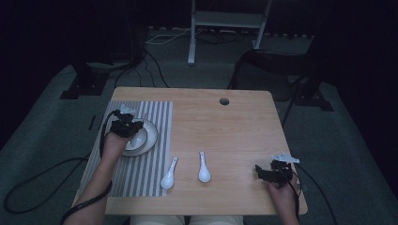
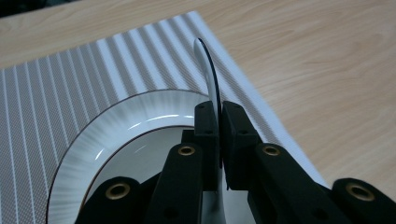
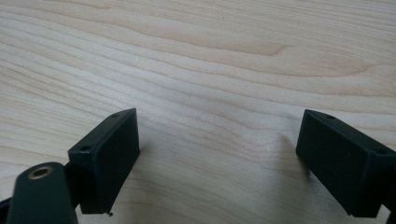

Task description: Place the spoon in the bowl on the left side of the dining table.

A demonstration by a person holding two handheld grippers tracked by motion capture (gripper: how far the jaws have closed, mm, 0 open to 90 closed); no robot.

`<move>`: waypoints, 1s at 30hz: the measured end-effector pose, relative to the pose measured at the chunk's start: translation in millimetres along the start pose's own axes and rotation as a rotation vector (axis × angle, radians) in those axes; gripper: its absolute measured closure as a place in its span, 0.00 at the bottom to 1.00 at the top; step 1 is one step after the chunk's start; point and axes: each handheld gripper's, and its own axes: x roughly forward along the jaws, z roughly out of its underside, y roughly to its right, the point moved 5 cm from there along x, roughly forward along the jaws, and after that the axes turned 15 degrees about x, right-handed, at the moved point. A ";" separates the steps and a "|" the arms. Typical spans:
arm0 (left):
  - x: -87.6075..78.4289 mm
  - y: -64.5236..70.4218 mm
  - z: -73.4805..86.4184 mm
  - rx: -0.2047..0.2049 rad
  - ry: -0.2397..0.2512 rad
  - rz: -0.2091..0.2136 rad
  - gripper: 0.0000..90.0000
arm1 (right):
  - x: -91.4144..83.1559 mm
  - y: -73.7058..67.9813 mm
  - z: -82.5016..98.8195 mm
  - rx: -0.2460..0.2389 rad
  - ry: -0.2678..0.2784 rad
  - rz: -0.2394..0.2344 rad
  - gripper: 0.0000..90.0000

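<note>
Far left: grey-and-white striped woven placemat (image 1: pixel 145 178) on the left part of the pale wooden table (image 1: pixel 234 126); on the placemat, a round white ribbed-rim plate (image 1: pixel 149 139) carrying a white ceramic bowl (image 1: pixel 140 138). Left gripper (image 1: pixel 136 125) above the plate, jaws pinched on the thin upright rim of the bowl (image 2: pixel 211 79), seen edge-on in the left gripper view with the plate's (image 2: pixel 116 123) ribbed border beside and beneath it; left hand (image 1: pixel 114 144) behind the gripper, black cable trailing off the table edge. Centre: first white ceramic soup spoon (image 1: pixel 168 176), bowl end on the placemat's right edge, handle angled onto bare wood; second white ceramic soup spoon (image 1: pixel 203 169) just to its right, wholly on wood, apart from the first. Far right: right gripper (image 1: pixel 262 171) near the table's front right corner, jaws spread wide over bare wood grain (image 3: pixel 210 70), holding nothing.
</note>
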 end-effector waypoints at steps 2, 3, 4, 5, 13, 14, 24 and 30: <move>5.1 -1.2 4.1 -0.010 -0.007 -0.007 0.95 | 0.0 0.0 0.0 0.000 0.000 0.000 0.14; 7.2 -1.9 6.1 -0.009 -0.012 -0.012 0.95 | 0.0 0.0 0.0 0.000 0.000 0.000 0.14; 9.5 -2.2 8.1 -0.019 -0.015 -0.010 0.95 | 0.0 0.0 0.0 0.000 0.000 0.000 0.14; 11.5 -2.8 10.1 -0.019 -0.023 -0.009 0.95 | 0.0 0.0 0.0 0.000 0.000 0.000 0.14; 17.2 -8.8 20.3 -0.053 -0.024 -0.005 0.95 | 0.0 0.0 0.0 0.000 0.000 0.000 0.14; 17.1 -9.7 21.1 -0.061 -0.025 -0.002 0.95 | -0.1 0.0 0.0 -0.001 0.000 0.000 0.14; 25.8 -11.2 27.0 -0.071 -0.090 -0.037 0.86 | -0.1 0.0 0.0 0.000 0.000 0.000 0.14; 28.7 -9.5 30.4 -0.078 -0.113 -0.052 0.73 | -0.1 0.0 0.0 0.000 -0.001 0.001 0.14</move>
